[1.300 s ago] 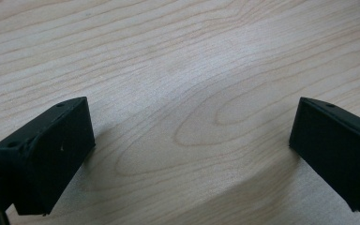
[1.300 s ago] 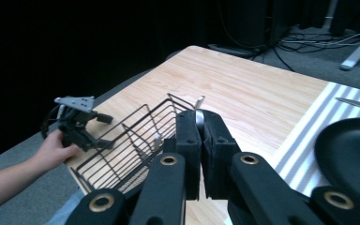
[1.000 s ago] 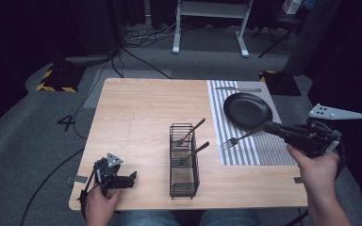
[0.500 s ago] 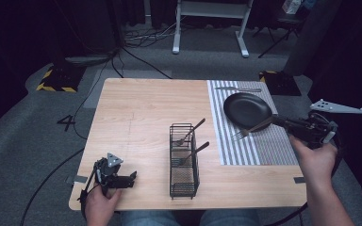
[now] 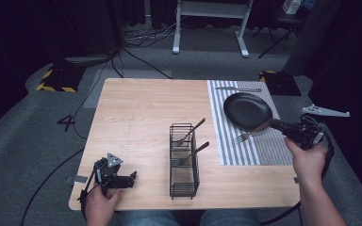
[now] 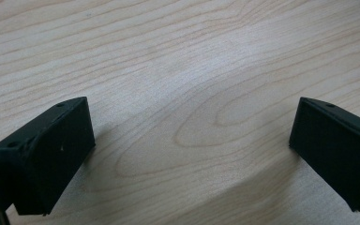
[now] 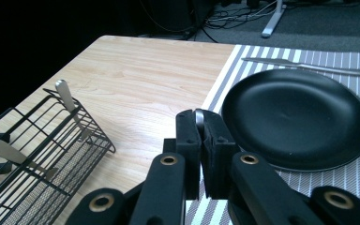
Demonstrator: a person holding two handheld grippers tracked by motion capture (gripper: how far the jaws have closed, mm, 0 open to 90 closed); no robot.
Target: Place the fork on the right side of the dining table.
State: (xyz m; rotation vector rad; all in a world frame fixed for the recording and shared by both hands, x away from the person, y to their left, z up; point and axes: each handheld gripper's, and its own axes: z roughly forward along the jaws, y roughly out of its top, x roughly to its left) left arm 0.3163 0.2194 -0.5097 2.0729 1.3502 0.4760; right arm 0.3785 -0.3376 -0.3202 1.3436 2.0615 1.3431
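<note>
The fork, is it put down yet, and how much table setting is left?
Done: the knife lies on the striped mat beyond the black plate. In hand: the right hand-held gripper grips the fork over the mat. Left: two utensils wait in the wire caddy; the left hand-held gripper rests open.

Bare tabletop (image 5: 136, 113) lies open from 9 to 12 o'clock of the wire basket (image 5: 183, 162); at 2 o'clock, the black plate (image 5: 246, 110) blocks passage.
</note>
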